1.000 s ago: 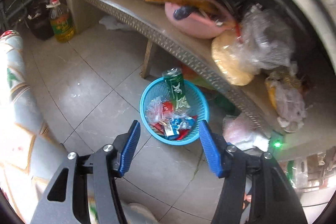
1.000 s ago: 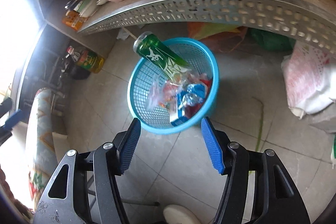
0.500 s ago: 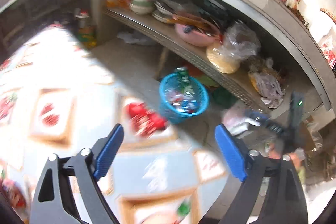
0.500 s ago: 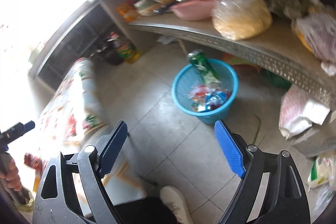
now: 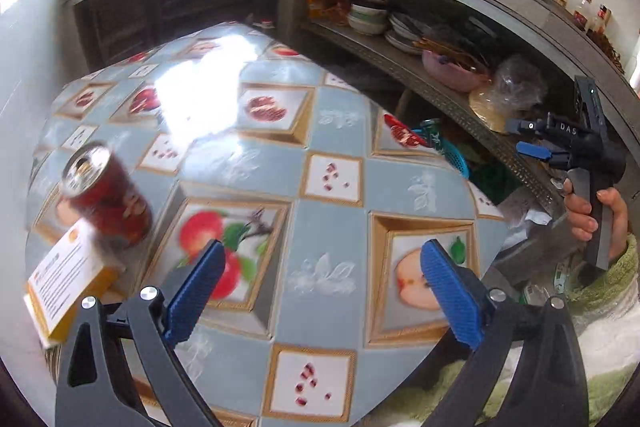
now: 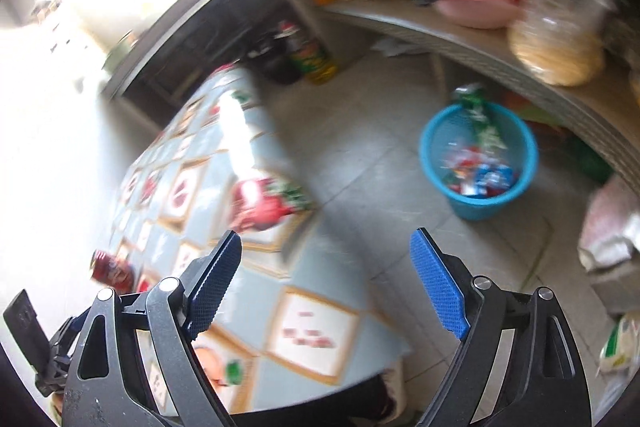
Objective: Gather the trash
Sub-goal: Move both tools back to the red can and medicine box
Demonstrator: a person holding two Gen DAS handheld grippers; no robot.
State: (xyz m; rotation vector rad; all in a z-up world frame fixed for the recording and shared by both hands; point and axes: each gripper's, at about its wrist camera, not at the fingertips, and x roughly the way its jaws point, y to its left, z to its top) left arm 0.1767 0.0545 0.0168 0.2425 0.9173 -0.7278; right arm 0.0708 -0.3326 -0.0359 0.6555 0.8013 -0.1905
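A red drink can [image 5: 106, 195] stands on the fruit-patterned table [image 5: 328, 227] at its left side, next to an orange and white box [image 5: 68, 287]. My left gripper [image 5: 322, 251] hovers over the table's near part, right of the can; its jaws are opening with nothing between them. On the floor beyond the table a blue basket [image 6: 478, 163] holds wrappers and a green can [image 6: 476, 111]. My right gripper [image 6: 327, 239] is open and empty, high above the table's corner, well back from the basket. The red can [image 6: 110, 269] shows blurred at its left.
A long metal shelf [image 5: 440, 95] behind the basket carries bowls, a pink basin [image 5: 452, 71] and plastic bags. An oil bottle [image 6: 316, 63] stands on the tiled floor. A hand [image 5: 592, 203] holds the right gripper's handle. A white bag [image 6: 612, 227] lies at the right.
Both grippers pulled back and up from the basket. The left one swung over the table, bringing the red can and box into view. Both jaws spread wider.
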